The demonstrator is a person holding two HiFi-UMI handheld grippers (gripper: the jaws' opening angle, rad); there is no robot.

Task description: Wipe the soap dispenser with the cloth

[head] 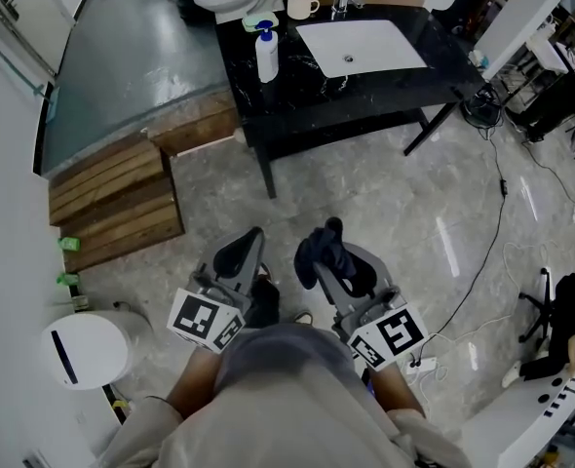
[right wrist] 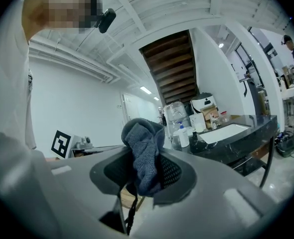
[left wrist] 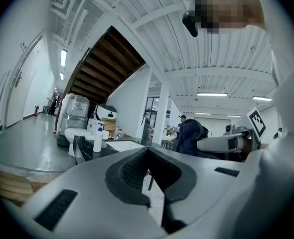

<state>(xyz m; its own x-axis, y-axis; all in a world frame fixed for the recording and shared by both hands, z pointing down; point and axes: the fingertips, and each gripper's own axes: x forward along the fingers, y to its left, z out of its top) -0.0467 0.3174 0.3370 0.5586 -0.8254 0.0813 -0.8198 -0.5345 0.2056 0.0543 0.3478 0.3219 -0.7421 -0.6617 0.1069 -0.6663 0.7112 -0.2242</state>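
While the head view looks down on both tools from above, only the gripper views show how the jaws stand. In the left gripper view the left gripper [left wrist: 148, 152] has its ribbed pads pressed together with nothing between them. In the right gripper view the right gripper [right wrist: 146, 169] is clamped on the cloth [right wrist: 144, 152], a dark blue-grey bunch that sticks up above the jaws and hangs a little below them.

From the head view the left gripper [head: 246, 249] and right gripper [head: 351, 264] are side by side over the marble floor [head: 395, 213], well short of the counter [head: 365, 100], with the cloth [head: 322, 249] bulging from the right one. The dispenser [head: 267, 55], white with a blue pump, stands upright on the counter's left end, just left of the sink [head: 361, 45]; a mug [head: 300, 5] sits behind it. The gripper views show the dispenser [left wrist: 98, 139] [right wrist: 183, 137] only small and far off on the counter's near end.

A dark shape [left wrist: 189, 136] at the tip of the right gripper in the left gripper view could be the cloth or a person's jacket; I cannot tell which. The person's body hides both hands in the head view.
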